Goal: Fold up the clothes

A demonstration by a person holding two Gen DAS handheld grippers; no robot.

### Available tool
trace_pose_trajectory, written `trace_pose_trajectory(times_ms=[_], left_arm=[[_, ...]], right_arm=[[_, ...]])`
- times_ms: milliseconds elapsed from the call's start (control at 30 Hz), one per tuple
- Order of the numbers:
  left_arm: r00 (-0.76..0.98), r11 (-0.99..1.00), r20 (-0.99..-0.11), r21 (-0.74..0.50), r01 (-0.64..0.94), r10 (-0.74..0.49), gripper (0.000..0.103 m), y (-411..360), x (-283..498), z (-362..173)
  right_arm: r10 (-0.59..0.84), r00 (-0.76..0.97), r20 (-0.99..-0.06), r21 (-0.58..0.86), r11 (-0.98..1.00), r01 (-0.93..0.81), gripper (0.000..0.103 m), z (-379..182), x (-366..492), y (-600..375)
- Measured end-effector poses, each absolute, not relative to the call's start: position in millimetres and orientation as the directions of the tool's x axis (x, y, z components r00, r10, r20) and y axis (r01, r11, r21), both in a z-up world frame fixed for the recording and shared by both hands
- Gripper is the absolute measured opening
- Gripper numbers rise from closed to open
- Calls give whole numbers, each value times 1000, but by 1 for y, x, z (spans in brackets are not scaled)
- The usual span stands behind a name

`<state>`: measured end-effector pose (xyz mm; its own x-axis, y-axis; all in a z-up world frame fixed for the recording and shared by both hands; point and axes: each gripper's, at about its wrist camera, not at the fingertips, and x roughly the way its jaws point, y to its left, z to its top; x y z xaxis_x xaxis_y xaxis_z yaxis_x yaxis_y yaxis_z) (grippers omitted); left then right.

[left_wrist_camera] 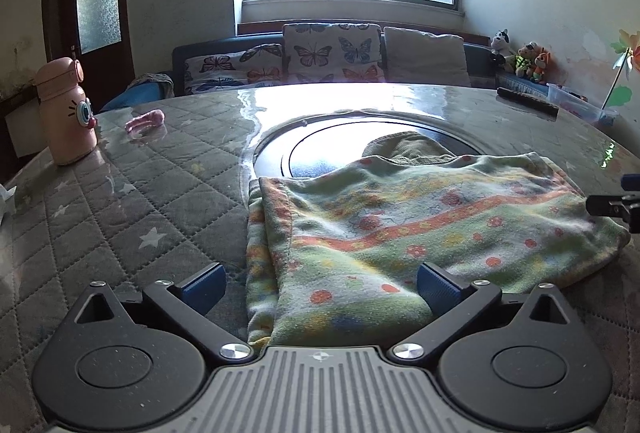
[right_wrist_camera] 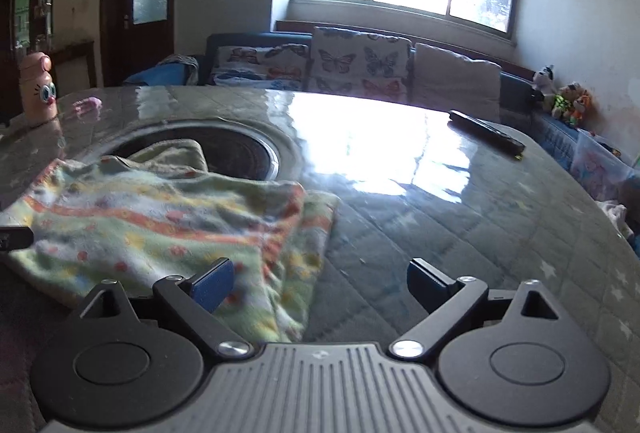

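A folded green garment (left_wrist_camera: 400, 229) with orange stripes and red flowers lies on the round table, partly over the dark centre disc (left_wrist_camera: 320, 153). My left gripper (left_wrist_camera: 320, 285) stands open over the garment's near left corner, its pads apart and pressing nothing. The right wrist view shows the same garment (right_wrist_camera: 168, 229) at the left. My right gripper (right_wrist_camera: 320, 285) is open above the garment's right edge, with its left finger over cloth and its right finger over bare table. The right gripper's tip (left_wrist_camera: 612, 205) shows at the far right of the left wrist view.
A pink bottle (left_wrist_camera: 66, 113) and a small pink object (left_wrist_camera: 146, 121) stand at the table's left. A dark remote (right_wrist_camera: 486, 133) lies at the far right. The quilted cover (left_wrist_camera: 120, 213) lies under a glossy sheet. A sofa with butterfly cushions (left_wrist_camera: 332, 53) stands behind.
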<state>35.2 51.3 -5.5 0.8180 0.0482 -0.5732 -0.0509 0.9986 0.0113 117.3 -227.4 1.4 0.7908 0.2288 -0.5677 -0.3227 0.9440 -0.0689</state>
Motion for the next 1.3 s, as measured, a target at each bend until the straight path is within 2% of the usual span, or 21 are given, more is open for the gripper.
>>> trace_pose_trajectory(times_ms=[233,500,733,967,1100,1300], left_arm=[[813,985,-569,-26,-168,124,103,64,34,-5],[760,953,-611,-31,-300,220,103,81,30,-5],[787,960,-558,70,-271,262,103,74,13,4],[812,984,-557,66,-165,174,103,52,10,8],[807,981,-558,120,-150,192,103,49,10,2],[787,975,-575,125,-183,221,103,70,3,-2]], right_arm=[[287,754,-590,-81,909,-409,103,-12,134,-200],[319,721,-616,-3,913,-407,103,-16,142,-208],[331,709,-623,25,914,-405,103,-17,144,-213],[336,704,-626,37,914,-403,103,-17,144,-215],[338,702,-627,41,914,-403,103,-17,144,-215],[338,701,-628,42,914,-403,103,-17,145,-215]])
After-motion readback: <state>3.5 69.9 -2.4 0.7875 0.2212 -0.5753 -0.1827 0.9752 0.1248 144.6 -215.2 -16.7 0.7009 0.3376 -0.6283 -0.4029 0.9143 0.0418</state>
